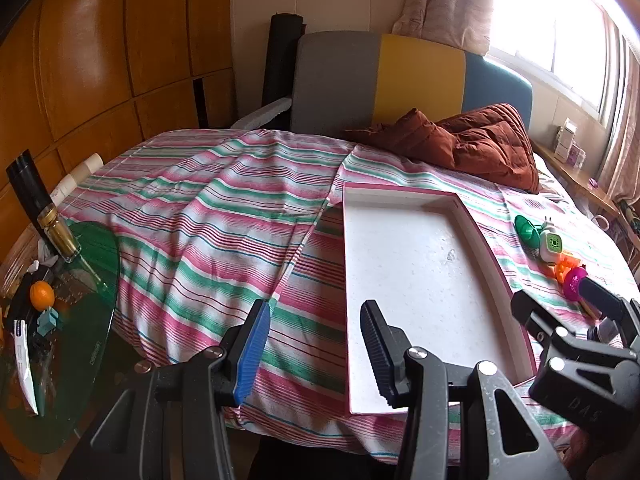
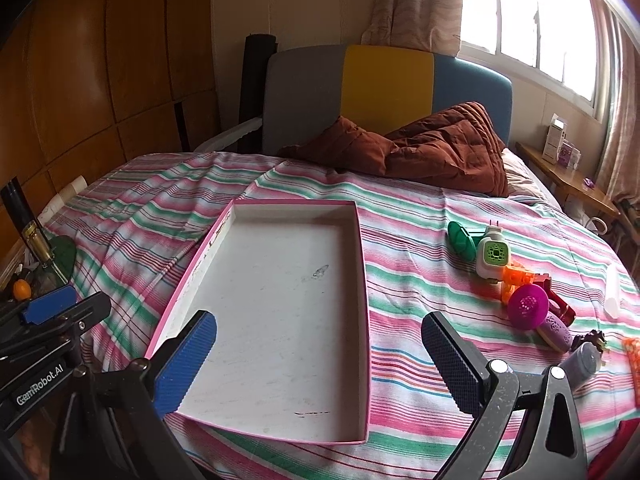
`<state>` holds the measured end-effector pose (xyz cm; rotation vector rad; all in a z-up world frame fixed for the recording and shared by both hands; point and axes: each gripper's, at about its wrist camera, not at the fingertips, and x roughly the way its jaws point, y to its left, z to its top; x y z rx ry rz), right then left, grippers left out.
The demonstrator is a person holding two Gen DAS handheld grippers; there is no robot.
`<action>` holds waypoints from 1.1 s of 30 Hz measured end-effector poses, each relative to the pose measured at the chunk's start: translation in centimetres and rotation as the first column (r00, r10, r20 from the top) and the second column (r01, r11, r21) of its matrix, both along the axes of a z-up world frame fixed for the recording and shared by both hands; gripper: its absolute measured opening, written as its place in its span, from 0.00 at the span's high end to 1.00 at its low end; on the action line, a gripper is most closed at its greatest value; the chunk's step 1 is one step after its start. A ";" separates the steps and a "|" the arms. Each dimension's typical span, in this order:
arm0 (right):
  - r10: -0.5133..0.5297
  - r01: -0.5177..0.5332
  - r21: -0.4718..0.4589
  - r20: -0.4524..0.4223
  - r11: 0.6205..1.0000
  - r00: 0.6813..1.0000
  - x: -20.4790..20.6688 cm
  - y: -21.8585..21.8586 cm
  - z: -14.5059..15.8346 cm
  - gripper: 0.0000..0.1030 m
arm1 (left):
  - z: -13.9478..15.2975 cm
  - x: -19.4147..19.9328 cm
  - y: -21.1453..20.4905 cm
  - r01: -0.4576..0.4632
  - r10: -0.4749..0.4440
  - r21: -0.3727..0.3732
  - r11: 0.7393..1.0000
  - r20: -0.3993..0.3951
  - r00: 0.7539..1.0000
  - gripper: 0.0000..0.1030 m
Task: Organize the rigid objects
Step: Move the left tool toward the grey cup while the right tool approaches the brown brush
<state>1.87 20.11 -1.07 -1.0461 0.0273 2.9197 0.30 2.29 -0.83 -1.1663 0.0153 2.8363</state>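
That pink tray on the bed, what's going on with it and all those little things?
A person holds two handheld grippers over a bed with a striped sheet. The shallow pink-edged white cardboard tray lies with nothing in it. A cluster of small rigid items lies on the sheet to its right: a green funnel-shaped piece, a white-and-green plug-in device, an orange plastic toy and a magenta round piece. The left gripper and the right gripper are both open and hold nothing, so sorting has not begun.

Lighting: daylight from window point(image 2: 532, 20), upper right, blown out to white glare. Wardrobe point(image 1: 100, 60) on the left dimmer, with soft sheen. Shadows faint. Focus sharp throughout. Strong fisheye bending; dark vignette in corners.
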 end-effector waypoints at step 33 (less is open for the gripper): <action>-0.624 0.585 -0.407 0.044 0.702 0.780 11.4 34.3 0.5 0.00 | 0.4 0.3 20.1 0.660 -0.687 0.205 0.723 0.113 0.718 0.54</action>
